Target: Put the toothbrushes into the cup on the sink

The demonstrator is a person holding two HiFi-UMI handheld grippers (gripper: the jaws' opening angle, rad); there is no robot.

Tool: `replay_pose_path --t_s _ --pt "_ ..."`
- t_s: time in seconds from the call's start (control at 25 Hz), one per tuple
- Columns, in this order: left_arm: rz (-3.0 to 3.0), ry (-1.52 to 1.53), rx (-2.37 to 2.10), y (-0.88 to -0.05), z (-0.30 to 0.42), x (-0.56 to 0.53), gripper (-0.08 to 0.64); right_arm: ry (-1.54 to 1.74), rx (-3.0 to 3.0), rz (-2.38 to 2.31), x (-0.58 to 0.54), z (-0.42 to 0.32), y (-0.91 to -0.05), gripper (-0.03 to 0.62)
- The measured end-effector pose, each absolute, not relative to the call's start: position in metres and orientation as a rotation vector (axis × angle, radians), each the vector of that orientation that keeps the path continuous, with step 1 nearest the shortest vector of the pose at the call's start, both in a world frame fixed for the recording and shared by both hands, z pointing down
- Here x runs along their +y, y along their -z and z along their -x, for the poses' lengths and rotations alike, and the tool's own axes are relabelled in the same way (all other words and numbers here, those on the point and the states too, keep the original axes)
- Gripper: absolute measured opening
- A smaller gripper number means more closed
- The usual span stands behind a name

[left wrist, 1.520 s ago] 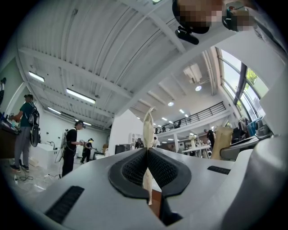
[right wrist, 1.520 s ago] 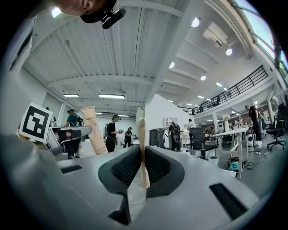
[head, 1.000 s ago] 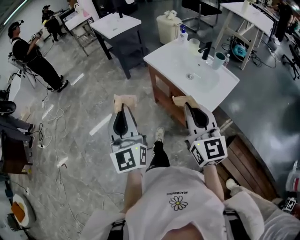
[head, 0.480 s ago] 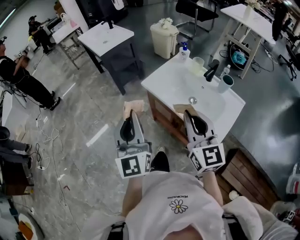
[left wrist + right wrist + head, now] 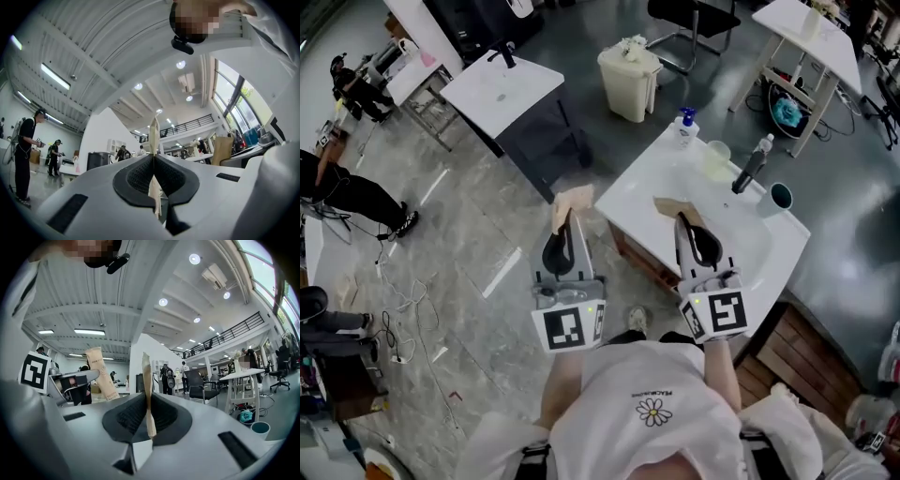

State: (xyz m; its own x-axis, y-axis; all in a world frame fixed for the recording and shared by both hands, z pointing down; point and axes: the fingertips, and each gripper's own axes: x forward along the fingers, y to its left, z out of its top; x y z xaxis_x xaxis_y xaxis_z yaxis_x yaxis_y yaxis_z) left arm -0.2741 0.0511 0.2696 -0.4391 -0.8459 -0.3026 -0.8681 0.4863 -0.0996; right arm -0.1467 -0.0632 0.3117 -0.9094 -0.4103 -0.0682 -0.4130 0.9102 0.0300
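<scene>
Each gripper is shut on a tan paper-wrapped toothbrush. In the head view my left gripper [image 5: 569, 216] holds its toothbrush packet [image 5: 574, 198] over the floor, just left of the white sink top [image 5: 642, 190]. My right gripper [image 5: 682, 221] holds its toothbrush packet [image 5: 671, 208] over the sink's front part. A dark teal cup [image 5: 781, 196] stands at the sink's far right corner, well beyond both grippers. The left gripper view shows the packet [image 5: 153, 136] edge-on between the pads. In the right gripper view its packet [image 5: 147, 380] is clamped, with the teal cup [image 5: 259, 429] low at right.
On the sink stand a black faucet [image 5: 748, 171], a pale cup [image 5: 718, 156] and a pump bottle [image 5: 684, 129]. A cream bin [image 5: 629, 59] and a second white vanity [image 5: 502, 86] stand further back. A wooden platform [image 5: 787, 352] lies at right. People stand far left.
The person has walked toward the sink: it now sits right under the right gripper, which was short of it before. Both grippers stay shut on their packets.
</scene>
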Motion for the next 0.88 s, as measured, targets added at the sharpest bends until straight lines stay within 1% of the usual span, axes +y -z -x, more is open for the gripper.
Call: replay_pose_path --t_s 0.44,0.88 --pt "1.507 -0.162 2.468 -0.293 0.302 0.02 0.015 -0.102 3.057 0.651 -0.091 0.18 -0.319 0.029" --pt "1.472 -0.183 2.48 -0.289 0.292 0.014 0.015 -0.113 3.044 0.568 -0.092 0.182 -0.312 0.031"
